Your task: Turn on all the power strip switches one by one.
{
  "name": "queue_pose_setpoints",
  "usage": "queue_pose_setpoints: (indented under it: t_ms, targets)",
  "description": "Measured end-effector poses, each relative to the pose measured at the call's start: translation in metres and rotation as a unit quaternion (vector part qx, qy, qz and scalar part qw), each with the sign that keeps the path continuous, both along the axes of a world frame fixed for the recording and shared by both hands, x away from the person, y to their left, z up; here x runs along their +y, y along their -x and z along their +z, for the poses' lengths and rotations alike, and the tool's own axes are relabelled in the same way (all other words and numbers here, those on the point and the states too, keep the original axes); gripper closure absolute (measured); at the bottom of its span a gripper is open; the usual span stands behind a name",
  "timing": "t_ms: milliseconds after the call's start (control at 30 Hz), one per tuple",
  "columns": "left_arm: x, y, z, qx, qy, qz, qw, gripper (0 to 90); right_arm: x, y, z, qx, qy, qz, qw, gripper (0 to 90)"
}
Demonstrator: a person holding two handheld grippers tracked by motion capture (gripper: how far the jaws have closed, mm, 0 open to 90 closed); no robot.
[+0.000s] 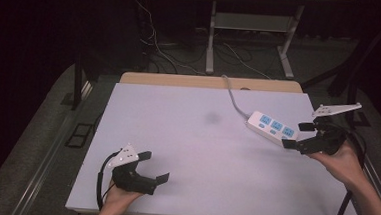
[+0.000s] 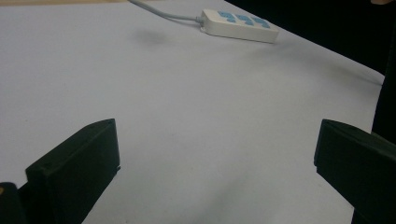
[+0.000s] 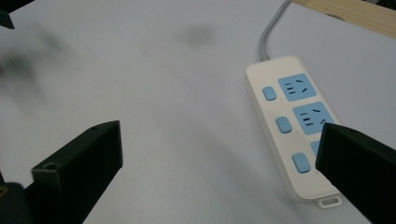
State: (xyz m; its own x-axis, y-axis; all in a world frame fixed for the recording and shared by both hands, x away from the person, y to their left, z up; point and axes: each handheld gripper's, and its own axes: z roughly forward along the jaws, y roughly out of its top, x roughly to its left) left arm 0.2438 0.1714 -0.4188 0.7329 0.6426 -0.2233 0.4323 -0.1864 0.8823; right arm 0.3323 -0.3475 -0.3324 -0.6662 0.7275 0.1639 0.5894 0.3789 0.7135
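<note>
Right gripper view: the spread-jawed right gripper (image 3: 219, 172) nears the power strip (image 3: 292, 123), likely rigid, light, slick plastic, best pinched across its narrow sides; the left gripper (image 1: 155, 168) also gapes.

Flat white rectangular tabletop (image 1: 186, 147) showing faint dark smudge (image 1: 212, 118); loose cables (image 1: 157, 48) lying on grey floor beyond; metal desk legs (image 1: 211, 38) standing behind.

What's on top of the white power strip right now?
The white power strip shows three blue sockets and three blue buttons, nothing plugged in. The right gripper's black jaw covers part of the nearest socket.
</note>
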Motion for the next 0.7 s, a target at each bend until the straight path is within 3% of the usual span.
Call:
queue_pose_setpoints:
  t_ms: [700]
  targets:
    - [0.001,0.000,0.000,0.000,0.000,0.001,1.0000,0.0,-0.014,-0.029,-0.016,0.014,-0.003,-0.022,0.9997,0.5]
